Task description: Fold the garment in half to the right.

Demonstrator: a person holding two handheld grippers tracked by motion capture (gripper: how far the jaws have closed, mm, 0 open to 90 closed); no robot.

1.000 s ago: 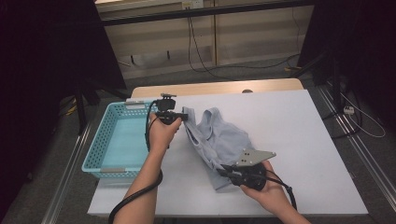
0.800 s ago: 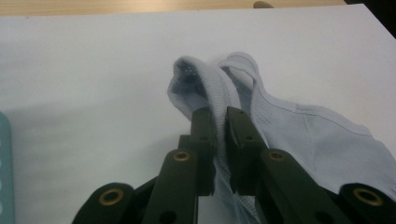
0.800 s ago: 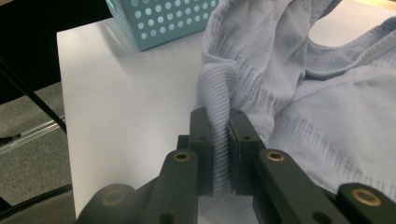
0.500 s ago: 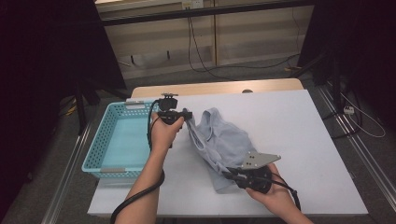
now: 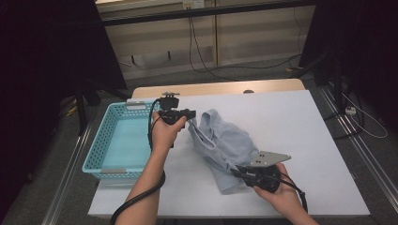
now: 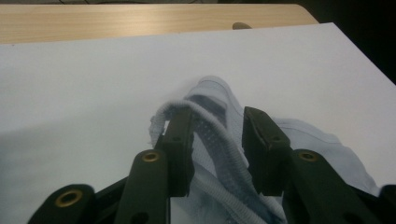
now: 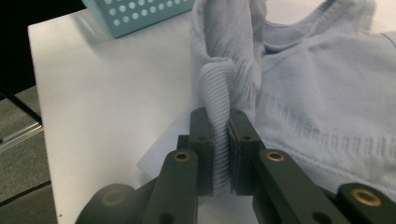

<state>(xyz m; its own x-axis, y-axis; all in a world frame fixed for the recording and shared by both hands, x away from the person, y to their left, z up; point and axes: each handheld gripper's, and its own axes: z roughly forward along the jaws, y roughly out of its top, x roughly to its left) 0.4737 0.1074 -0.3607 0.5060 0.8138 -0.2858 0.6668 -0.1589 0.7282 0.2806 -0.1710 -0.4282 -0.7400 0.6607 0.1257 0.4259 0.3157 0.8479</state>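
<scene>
- Two grippers work one light blue-grey garment [image 5: 225,145], which lies crumpled on the white table [image 5: 300,122], just right of the turquoise basket [image 5: 117,140]; judging by that layout, the job is either folding the garment or getting it into the basket, and neither is done yet.
- Right gripper [image 5: 237,171] is clamped on a ribbed hem at the garment's near end; its own view shows the ribbed band [image 7: 219,140] squeezed tight between the two pads, with cloth bunched above them.
- Left gripper [image 5: 191,114] sits at the garment's far end, close to the basket's corner. Its jaws have just been opening, and in its own view a corded edge of the garment [image 6: 210,135] lies between them, draped against the left pad while the right pad stands clear (so this end looks let go rather than held).
- What seems left: take a fresh hold with the left gripper, spread or lift the cloth, then finish the fold or the drop; the basket holds nothing so far.
- Garment itself: thin, stretchy knit with ribbed trim and a dotted mesh panel near the edge, rumpled into soft folds, no part of it flat. It looks like a sleeveless top, though I cannot tell for certain.
</scene>
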